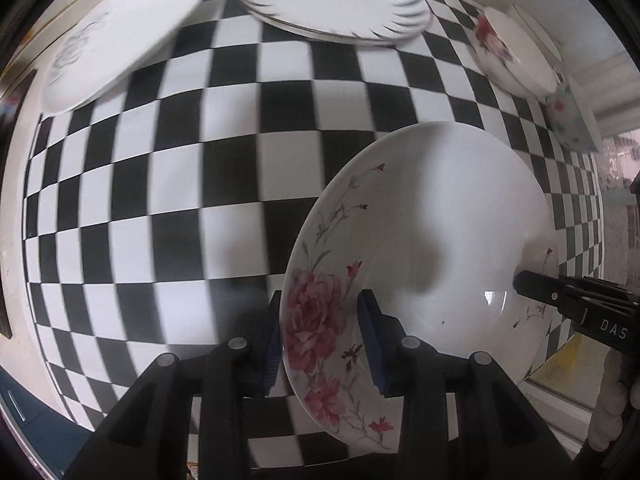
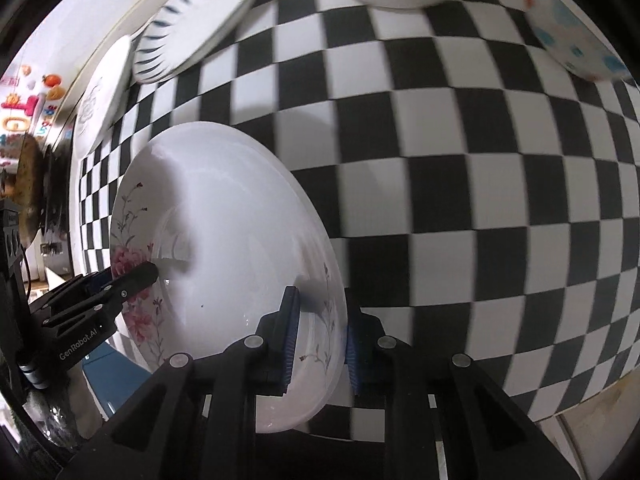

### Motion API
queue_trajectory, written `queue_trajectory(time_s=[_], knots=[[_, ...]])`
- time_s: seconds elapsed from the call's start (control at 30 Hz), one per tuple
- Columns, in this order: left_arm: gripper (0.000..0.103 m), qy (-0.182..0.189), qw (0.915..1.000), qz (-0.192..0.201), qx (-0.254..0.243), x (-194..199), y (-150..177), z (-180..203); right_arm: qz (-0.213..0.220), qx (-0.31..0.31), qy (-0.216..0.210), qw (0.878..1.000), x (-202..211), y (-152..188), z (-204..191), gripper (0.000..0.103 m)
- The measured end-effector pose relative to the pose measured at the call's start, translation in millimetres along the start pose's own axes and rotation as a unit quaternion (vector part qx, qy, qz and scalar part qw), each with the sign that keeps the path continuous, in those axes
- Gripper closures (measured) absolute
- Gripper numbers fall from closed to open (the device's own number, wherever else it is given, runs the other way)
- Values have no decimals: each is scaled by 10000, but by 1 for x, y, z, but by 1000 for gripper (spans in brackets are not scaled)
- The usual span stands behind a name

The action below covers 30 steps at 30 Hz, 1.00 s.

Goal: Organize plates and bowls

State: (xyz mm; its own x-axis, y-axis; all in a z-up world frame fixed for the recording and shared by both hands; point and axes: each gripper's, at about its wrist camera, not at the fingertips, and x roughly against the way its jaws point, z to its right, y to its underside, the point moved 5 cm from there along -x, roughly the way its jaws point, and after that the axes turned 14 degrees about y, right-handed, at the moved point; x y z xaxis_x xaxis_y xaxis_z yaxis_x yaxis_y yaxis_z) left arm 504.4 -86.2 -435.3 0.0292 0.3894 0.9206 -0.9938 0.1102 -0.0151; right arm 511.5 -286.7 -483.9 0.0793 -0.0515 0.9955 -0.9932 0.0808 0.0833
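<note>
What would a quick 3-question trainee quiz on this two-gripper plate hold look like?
1. True or false: only the left gripper grips the floral plate.
2. Which dish sits at the far edge of the checkered cloth, between the plain white plate and the rose bowl? A) blue-striped plate B) glass cup C) metal pot
3. Fill in: the right gripper has its jaws on the floral plate's ____.

Key: 1 false, both grippers clamp its rim on opposite sides; 2 A, the blue-striped plate; 3 rim.
</note>
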Motion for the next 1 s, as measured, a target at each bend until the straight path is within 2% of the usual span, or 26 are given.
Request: queue_trajectory(time_s=[0.03, 0.23, 0.3, 0.43, 0.87, 0.93, 1.0], knots=[[70, -32, 10000, -32, -9, -7, -10, -6, -14, -16, 1, 10000, -2, 0, 5, 80], [70, -151, 9998, -148, -15, -24, -11, 0, -91, -22, 15, 10000, -13, -1, 14, 80], [70, -219, 9996, -150, -37, -24, -12, 3, -108, -28, -27, 9999, -18, -1, -3, 80], [70, -225, 9996, -150, 39, -30, -14, 14, -107, 31, -32, 9999, -16, -2, -5, 80], [70, -220, 9995, -217, 45, -24, -12, -6, -226, 45, -35, 9997, -22, -3, 1, 79], [70, -296, 9992, -237, 86, -14, -13, -13, -278, -30, -65, 9996, -21, -4, 3, 79], [70, -324, 9994, -63, 123, 5, -16, -20, -192, -27, -35, 9998, -11, -4, 4, 76]])
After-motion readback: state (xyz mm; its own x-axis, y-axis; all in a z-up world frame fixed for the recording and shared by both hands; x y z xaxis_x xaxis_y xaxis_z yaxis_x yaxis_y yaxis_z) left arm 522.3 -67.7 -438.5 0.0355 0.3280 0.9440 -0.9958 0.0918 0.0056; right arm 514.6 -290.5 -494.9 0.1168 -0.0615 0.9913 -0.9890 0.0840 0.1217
